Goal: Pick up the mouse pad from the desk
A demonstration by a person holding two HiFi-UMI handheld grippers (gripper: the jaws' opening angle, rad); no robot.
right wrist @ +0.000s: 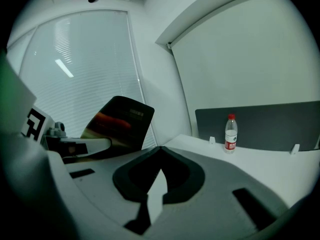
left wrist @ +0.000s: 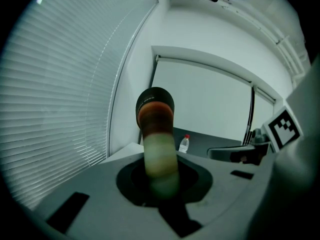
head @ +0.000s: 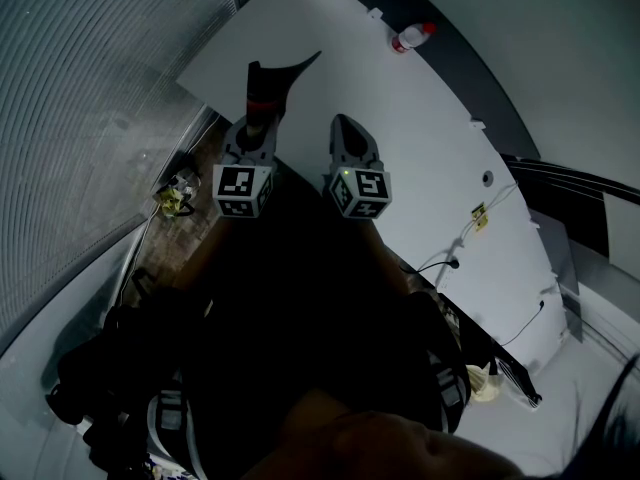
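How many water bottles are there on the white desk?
1. The bottle with the red cap stands upright at the far edge of the desk, against the dark partition. Others could be hidden outside the views.

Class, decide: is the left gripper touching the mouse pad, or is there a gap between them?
Touching. In the left gripper view, the left gripper has its jaws closed on the mouse pad, which rises from between them.
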